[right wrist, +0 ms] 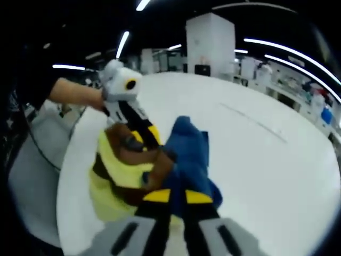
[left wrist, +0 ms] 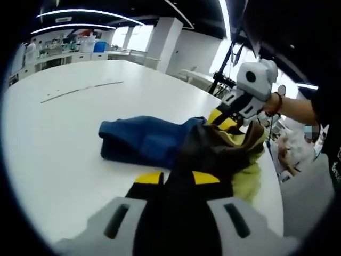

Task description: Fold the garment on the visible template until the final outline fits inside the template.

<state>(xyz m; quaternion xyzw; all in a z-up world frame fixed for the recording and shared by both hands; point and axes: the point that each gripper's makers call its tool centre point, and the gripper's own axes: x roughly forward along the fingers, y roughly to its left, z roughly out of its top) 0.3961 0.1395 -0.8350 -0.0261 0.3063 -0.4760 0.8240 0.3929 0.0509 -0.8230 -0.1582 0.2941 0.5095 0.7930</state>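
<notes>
- At the bottom of the left gripper view, the left tongs (left wrist: 178,178) rise with their yellow-tipped jaws drawn close together on dark fabric of the garment (left wrist: 160,141); in the right gripper view the same tongs (right wrist: 154,140) reach into the far side of the heap, jaws pinched on brown cloth.
- At the bottom of the right gripper view, the right tongs (right wrist: 177,196) stand with their yellow tips almost touching, closed on the near edge of the garment (right wrist: 184,160) where brown meets blue; in the left gripper view they (left wrist: 226,120) come down onto the garment's far end, gripping the brown part.
- The garment lies bunched on the white desk (left wrist: 69,144), between the two tongs: a blue part spread flat on the desk, a brown part lifted over it, and a yellow-green part hanging toward the desk edge.
- Just beyond the garment in the left gripper view, a hand (left wrist: 274,104) holds the right tongs' white body.
- Past the garment in the right gripper view, a hand (right wrist: 96,98) and bare forearm hold the left tongs.
- Well beyond the garment, a thin dark line (left wrist: 80,89) runs across the desk top; what it belongs to cannot be told.
- Far behind the garment stand a white pillar (right wrist: 210,45), long ceiling lights (left wrist: 80,13) and benches with a blue box (left wrist: 99,47).
</notes>
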